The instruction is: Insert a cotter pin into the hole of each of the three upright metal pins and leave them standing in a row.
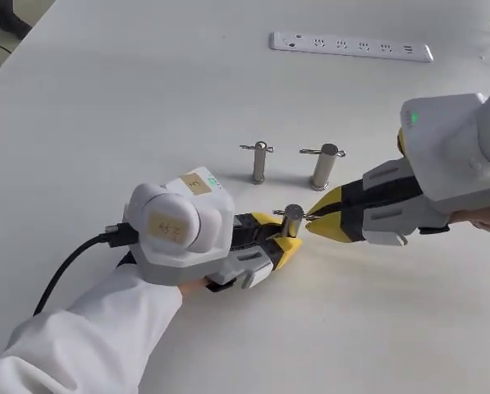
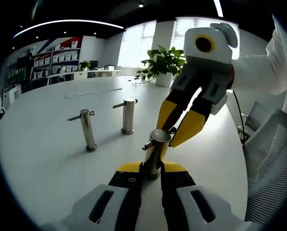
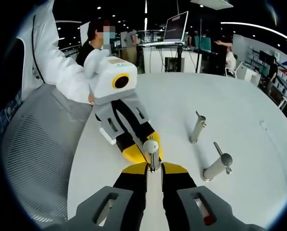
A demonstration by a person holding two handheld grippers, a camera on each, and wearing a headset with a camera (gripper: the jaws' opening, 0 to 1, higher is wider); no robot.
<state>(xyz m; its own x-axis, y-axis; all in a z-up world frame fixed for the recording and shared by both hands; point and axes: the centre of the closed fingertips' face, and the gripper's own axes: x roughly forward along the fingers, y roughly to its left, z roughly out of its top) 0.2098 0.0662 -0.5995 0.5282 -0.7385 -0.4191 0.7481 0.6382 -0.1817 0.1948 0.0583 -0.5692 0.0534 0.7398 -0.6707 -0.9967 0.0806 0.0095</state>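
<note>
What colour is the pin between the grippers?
Silvery bare metal pin; left gripper view shows it best.

We are holding our left gripper [image 1: 287, 235] low, its jaws clamping a metal pin [image 1: 292, 215]. Our right gripper [image 1: 312, 223] is meeting it tip to tip, jaws pinching what seems a cotter pin [image 1: 278, 213].

Three upright silver metal pins [image 1: 259, 162] [image 1: 323, 167] [image 1: 292, 218] stand on one white table [image 1: 146, 98]. Three thin wire cotter pins [image 1: 255, 148] [image 1: 320, 152] [image 1: 279, 213], one at each. One long white power strip [image 1: 351, 46]. Two with yellow tips: left claw [image 1: 287, 240], right claw [image 1: 310, 222].
</note>
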